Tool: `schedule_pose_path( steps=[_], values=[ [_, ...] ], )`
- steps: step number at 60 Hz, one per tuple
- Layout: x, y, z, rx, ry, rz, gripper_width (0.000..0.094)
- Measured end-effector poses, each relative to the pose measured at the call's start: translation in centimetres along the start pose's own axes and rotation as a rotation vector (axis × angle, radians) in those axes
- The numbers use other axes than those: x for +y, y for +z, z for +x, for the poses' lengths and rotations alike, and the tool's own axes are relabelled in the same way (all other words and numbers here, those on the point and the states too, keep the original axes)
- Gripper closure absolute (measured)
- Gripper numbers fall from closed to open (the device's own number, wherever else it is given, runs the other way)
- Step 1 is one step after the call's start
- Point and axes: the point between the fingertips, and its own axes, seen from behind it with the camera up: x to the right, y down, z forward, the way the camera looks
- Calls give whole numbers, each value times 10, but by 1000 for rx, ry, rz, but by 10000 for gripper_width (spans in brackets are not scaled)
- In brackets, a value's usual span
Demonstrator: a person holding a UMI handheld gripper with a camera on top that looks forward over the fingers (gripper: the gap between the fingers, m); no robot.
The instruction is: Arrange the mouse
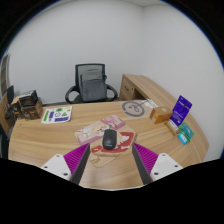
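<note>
A dark mouse [109, 139] lies low in the frame's centre on a pinkish mat [110, 148], just ahead of the fingers [110, 172], which are spread apart and empty, seemingly lined up to grasp it. Packets litter the wooden surface [60, 140]; an office chair [91, 84] stands beyond.

We see our gripper [111, 163] held above the desk, fingers spread wide apart, nothing pressed between them. Magenta pads [77, 157] face inward on both fingers, tips angled forward and slightly down.
</note>
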Motion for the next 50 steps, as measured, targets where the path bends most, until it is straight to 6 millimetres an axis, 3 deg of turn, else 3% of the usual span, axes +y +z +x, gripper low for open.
schedule_pose_path(
  steps=[12, 17, 23, 34, 50],
  values=[
    [45, -146, 29, -57, -59, -1, 72],
    [71, -192, 48, -65, -49, -10, 71],
    [105, -233, 71, -66, -36, -21, 70],
    [152, -277, 96, -93, -6, -42, 68],
    [182, -294, 123, -105, -30, -46, 67]
  ],
)
